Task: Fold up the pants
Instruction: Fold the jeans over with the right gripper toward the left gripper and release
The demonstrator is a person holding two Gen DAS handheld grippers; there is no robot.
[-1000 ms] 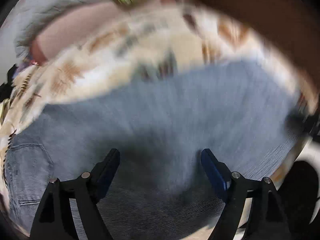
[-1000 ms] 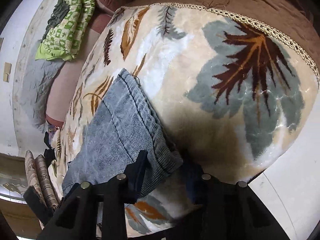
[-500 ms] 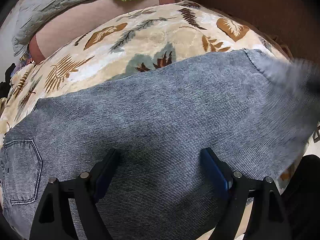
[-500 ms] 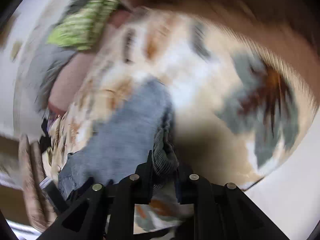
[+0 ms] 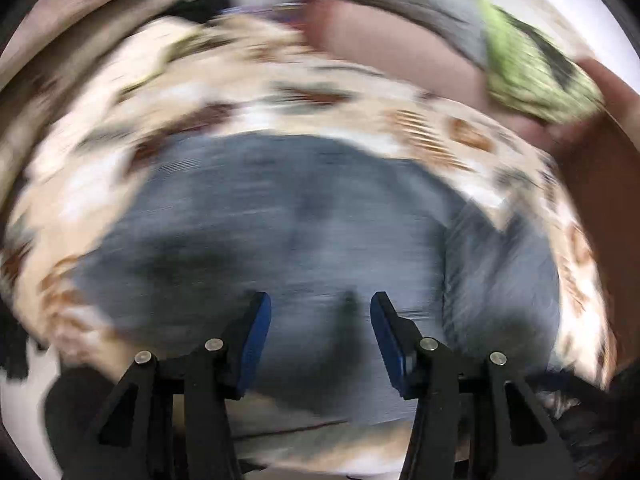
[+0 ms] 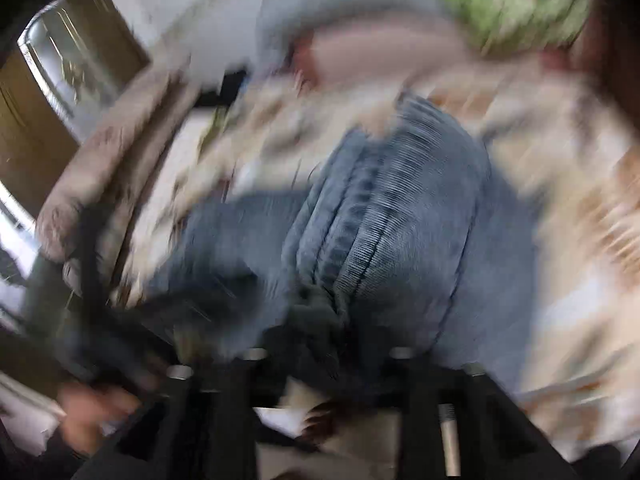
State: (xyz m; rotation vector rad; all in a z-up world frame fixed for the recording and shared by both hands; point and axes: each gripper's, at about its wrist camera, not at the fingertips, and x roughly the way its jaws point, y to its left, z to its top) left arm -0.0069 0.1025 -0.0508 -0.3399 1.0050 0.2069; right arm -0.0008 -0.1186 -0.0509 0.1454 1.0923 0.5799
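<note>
Step in hand: first fold of the grey-blue denim pants (image 5: 304,232), lying on the cream leaf-print blanket (image 5: 440,136) over the bed.

L gripper (image 5: 320,332): jaws about half open and closing, blue pads (image 5: 256,340) clear of the cloth; nothing between them, denim spread flat below.

R gripper (image 6: 324,356): jaws opening; bunched hem end of the pants (image 6: 384,216) sits just ahead at 12 o'clock, prob. just let go, blur too heavy to be sure.

Next: settle both grippers, pinch the folded edge, carry it over square.

R view alone shows the ribbed hem stack and a hand (image 6: 92,412) at 8 o'clock. L view alone shows the flat panel and the green patterned cloth (image 5: 532,76) at 2 o'clock.
</note>
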